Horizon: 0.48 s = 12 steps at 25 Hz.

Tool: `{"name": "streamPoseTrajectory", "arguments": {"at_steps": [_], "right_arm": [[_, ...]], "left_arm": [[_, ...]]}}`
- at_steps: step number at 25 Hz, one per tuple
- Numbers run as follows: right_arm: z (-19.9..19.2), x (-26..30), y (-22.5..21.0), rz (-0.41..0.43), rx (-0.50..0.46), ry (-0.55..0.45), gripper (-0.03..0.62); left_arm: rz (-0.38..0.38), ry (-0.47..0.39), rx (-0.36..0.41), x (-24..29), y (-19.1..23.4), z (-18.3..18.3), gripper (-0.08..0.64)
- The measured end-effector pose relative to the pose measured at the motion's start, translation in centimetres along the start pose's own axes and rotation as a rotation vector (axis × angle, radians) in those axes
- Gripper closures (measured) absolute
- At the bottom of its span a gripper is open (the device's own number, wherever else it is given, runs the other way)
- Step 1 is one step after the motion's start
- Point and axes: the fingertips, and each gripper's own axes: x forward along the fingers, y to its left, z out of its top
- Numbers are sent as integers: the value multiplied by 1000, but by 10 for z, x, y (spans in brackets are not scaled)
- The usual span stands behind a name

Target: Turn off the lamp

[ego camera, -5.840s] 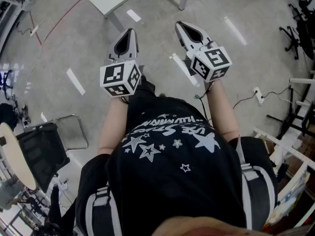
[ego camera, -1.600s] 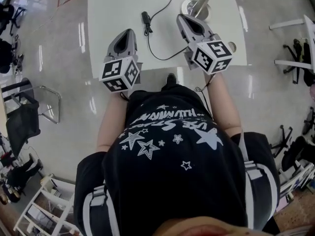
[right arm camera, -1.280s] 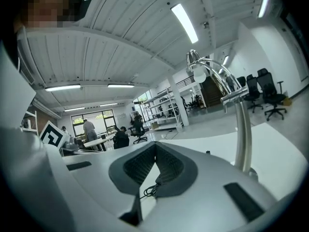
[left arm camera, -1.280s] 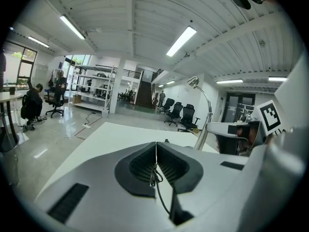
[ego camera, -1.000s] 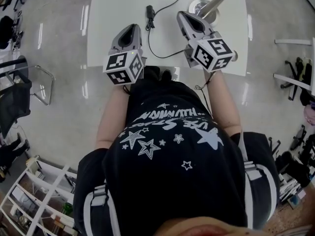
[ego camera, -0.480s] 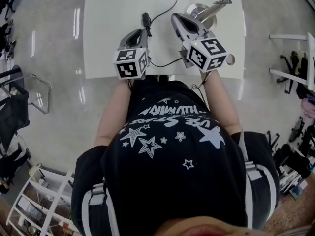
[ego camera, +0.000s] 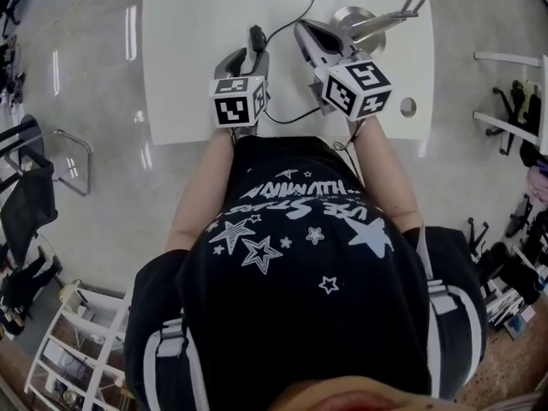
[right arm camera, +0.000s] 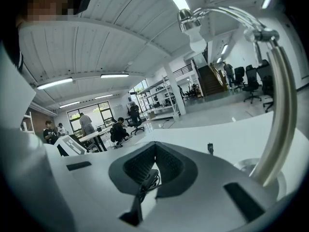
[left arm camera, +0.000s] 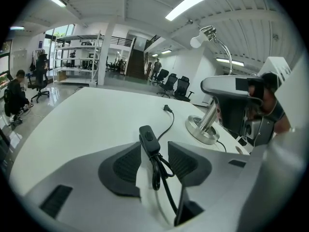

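- the left gripper has its jaws opening, and the inline switch lies between them with neither ribbed pad pressing on it. i judge this straddle is meant to line the jaws up with the button.
- the switch is a slim black plastic bar with a small oval button on top. its thin, glossy cord loops back under the jaws, so the switch lies loose on the counter.
- the right gripper has its jaws closed tip to tip on nothing. the switch and cord show only through the gap below them. it hangs beside the lamp, probably just kept out of the way.
- the lamp stands just right of the left jaws. its curved neck of polished metal rises past the right jaws from a round, shiny base.
- the counter is smooth, white and flat, so the black switch is easy to pick out.
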Motion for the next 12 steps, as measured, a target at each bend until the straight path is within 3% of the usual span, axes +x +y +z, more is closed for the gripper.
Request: {"name": "streamPoseTrajectory", "arguments": {"at_steps": [12], "right_arm": [[-6, 23, -4, 13, 3, 42, 586]], "left_arm": [[5, 49, -11, 20, 5, -9, 394]]}}
